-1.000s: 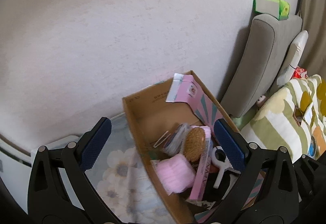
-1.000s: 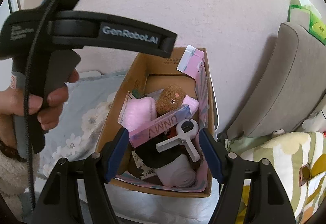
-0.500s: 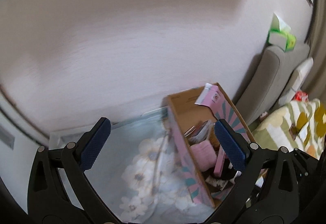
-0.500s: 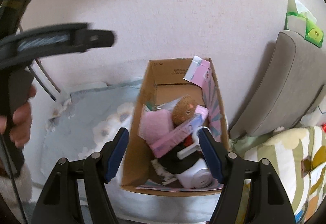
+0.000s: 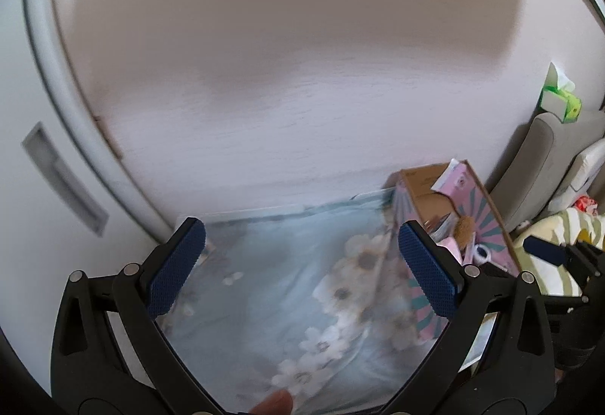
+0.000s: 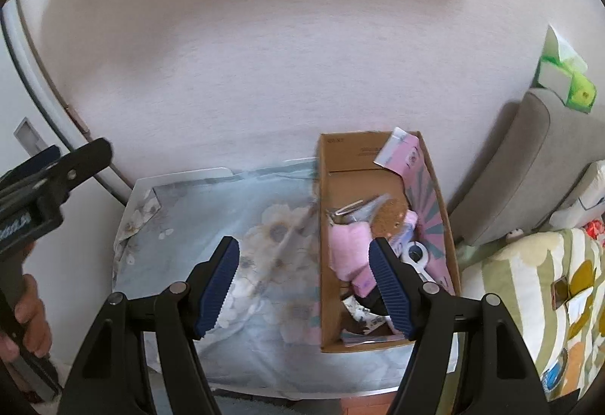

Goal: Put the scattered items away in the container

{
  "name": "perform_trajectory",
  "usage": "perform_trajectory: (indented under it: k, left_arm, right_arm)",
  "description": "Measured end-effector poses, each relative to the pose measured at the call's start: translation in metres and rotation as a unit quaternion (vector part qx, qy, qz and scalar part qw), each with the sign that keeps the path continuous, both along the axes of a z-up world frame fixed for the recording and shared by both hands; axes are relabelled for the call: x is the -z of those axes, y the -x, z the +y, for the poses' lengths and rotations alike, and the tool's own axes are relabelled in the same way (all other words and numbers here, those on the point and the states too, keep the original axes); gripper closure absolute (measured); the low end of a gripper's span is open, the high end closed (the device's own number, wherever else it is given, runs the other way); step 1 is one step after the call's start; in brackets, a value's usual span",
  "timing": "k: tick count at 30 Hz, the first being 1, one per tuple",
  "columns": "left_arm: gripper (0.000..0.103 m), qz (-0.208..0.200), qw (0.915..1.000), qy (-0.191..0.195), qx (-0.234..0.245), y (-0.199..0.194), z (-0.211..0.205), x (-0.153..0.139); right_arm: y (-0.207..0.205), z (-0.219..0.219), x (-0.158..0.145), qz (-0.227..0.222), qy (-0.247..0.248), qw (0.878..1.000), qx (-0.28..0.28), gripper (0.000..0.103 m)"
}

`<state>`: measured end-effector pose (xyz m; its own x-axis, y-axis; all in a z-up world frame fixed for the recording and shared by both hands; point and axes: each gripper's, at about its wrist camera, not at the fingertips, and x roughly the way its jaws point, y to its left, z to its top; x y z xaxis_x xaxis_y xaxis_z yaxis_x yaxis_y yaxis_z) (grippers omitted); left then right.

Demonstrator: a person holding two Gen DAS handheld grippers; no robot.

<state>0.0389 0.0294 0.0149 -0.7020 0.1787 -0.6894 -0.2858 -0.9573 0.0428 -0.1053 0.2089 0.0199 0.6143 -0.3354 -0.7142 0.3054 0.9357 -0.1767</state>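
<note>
A cardboard box (image 6: 324, 188) stands at the right end of a small table covered with a pale blue floral cloth (image 6: 227, 218). It holds a pink fluffy item (image 6: 346, 243), a brown plush toy (image 6: 393, 212), a pink carton (image 6: 410, 156), a white clip (image 6: 416, 256) and other small things. It also shows in the left wrist view (image 5: 419, 180). My right gripper (image 6: 304, 288) is open and empty above the cloth by the box's left wall. My left gripper (image 5: 300, 269) is open and empty over the cloth; it shows at the far left of the right wrist view (image 6: 49, 169).
A pinkish wall (image 6: 283, 56) runs behind the table. A white door with a recessed handle (image 5: 64, 184) stands at the left. A grey sofa (image 6: 529, 165) with a green tissue box (image 6: 567, 78) and a patterned cushion (image 6: 529, 282) lies to the right.
Both grippers have pulled back and swung left, away from the box. The box now sits at the right of both views and the cloth fills the middle. Both stay open.
</note>
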Motion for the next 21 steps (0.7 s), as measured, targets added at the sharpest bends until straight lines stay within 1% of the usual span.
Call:
perform_trajectory:
  k: [4,7,10,17,21]
  left_arm:
    - [0.001,-0.016,0.9997,-0.015,-0.001,-0.004,-0.015,0.005]
    - [0.001,-0.034,0.9992,-0.020,-0.008,-0.004,-0.023,0.014]
    - [0.001,-0.050,0.9985,-0.014,-0.016,-0.003,-0.029,0.023]
    - [0.001,-0.061,0.9972,-0.014,-0.040,-0.007,-0.051,0.033]
    - [0.001,-0.065,0.9965,-0.022,-0.047,-0.003,-0.058,0.036]
  right_arm:
    - [-0.002,0.023,0.004,0.010,0.031,0.999,-0.005,0.036]
    - [-0.003,0.032,0.010,0.012,0.035,0.999,-0.010,0.036]
    - [-0.005,0.038,0.018,0.019,0.030,0.999,-0.012,0.036]
    - [-0.008,0.051,0.028,0.031,0.056,0.998,0.001,0.036]
    - [-0.009,0.053,0.029,0.029,0.052,0.998,0.006,0.036]
